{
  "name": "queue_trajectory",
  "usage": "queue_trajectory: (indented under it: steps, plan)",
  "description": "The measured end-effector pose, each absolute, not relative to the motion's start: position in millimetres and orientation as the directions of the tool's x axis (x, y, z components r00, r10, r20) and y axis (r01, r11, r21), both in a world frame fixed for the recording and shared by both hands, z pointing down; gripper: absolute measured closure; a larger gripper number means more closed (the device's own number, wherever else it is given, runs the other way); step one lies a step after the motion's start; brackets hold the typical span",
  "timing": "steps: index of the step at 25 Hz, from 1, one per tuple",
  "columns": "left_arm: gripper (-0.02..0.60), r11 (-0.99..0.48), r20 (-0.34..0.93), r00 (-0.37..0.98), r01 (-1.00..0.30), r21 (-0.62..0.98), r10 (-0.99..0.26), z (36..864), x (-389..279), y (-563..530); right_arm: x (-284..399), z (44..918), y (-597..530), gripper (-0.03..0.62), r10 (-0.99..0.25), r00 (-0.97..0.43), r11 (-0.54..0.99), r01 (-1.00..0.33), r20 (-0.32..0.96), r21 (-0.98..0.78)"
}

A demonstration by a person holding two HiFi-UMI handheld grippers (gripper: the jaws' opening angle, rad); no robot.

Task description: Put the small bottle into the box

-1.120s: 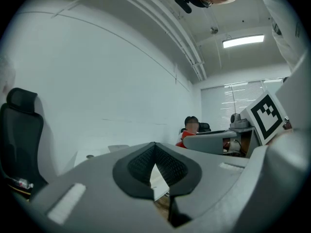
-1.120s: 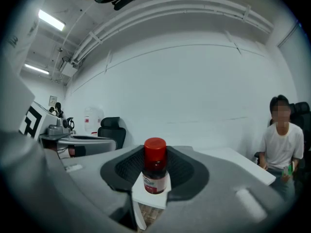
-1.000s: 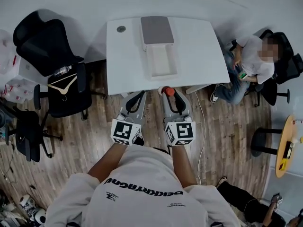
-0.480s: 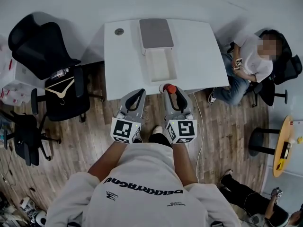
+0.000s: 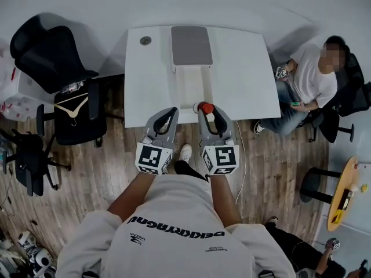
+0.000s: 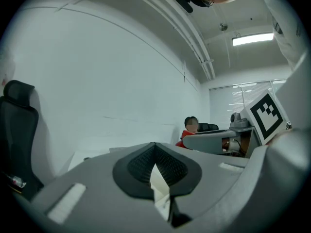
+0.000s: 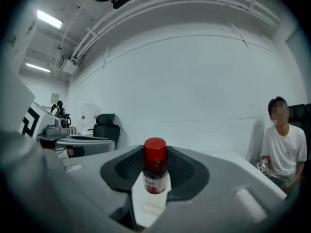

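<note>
The small bottle [image 5: 206,108], clear with a red cap, stands upright between the jaws of my right gripper [image 5: 207,110], which is shut on it. In the right gripper view the bottle [image 7: 155,171] fills the middle, held by its body. The box [image 5: 190,86] is a long white tray with its grey lid [image 5: 191,45] folded open at the far end, lying in the middle of the white table [image 5: 246,68]. The bottle hangs over the table's near edge, just short of the box. My left gripper [image 5: 168,112] is beside it, shut, with nothing in it [image 6: 155,148].
Black office chairs [image 5: 55,57] stand left of the table, one with a wooden hanger [image 5: 74,106] on it. A person [image 5: 310,80] sits at the right. A small round disc [image 5: 145,40] lies at the table's far left corner. A yellow round table [image 5: 341,196] is at the far right.
The table and box have come nearer; both grippers now reach the table's near edge. The bottle stays held in the right gripper.
</note>
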State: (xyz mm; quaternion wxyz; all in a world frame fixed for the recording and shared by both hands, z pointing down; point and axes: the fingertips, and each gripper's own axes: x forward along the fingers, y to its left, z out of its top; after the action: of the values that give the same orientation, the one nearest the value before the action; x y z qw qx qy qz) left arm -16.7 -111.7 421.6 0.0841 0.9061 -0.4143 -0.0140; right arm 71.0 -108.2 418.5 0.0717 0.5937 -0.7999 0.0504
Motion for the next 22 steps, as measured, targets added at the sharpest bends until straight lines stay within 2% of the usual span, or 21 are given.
queue_trajectory:
  steps: [13,22]
  plan:
    - [0.580,-0.540,0.096,0.556,-0.828,0.149,-0.826,440,22,-154,114,445,-165,0.459,-0.901,-0.385,0.389,-0.921,0.201,-0.021]
    - [0.580,-0.513,0.109,0.530,-0.845,0.151,-0.841,448,23,-160,110,463,-185,0.459,-0.878,-0.425,0.430,-0.903,0.219,-0.026]
